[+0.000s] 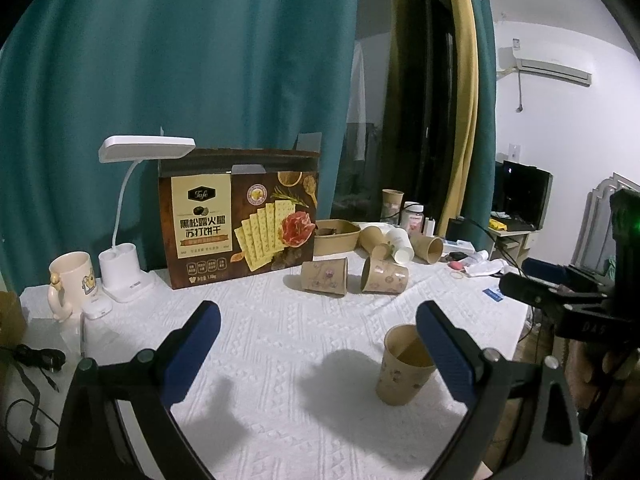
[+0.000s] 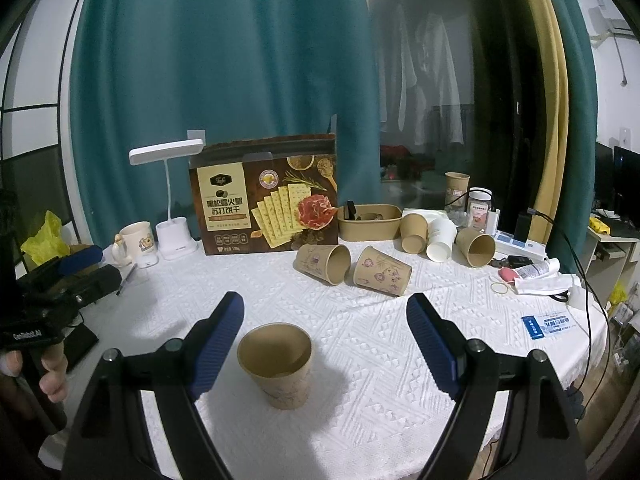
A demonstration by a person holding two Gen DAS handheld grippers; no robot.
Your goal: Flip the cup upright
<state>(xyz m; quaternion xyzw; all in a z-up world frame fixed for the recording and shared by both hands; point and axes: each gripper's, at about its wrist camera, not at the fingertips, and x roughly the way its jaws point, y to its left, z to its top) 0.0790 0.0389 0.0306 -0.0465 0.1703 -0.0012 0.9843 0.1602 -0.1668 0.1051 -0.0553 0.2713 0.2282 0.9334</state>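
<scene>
Cup (image 2: pixel 276 364) already stands upright on the cloth (image 2: pixel 360 360), mouth up, just beside the inner pad of the right gripper (image 2: pixel 326 346) (nearer than the left gripper (image 1: pixel 318 350)). Both sets of jaws gape wide, holding nothing. Two more cups (image 2: pixel 324 263) lie sideways farther back.

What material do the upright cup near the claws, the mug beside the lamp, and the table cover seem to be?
Upright cup: apparently kraft paper, matte brown with a faint print and a rolled rim. Mug: probably glazed ceramic, with a cream body and thick handle. Table cover: likely white woven or embossed cloth, with a raised diamond pattern.
</scene>
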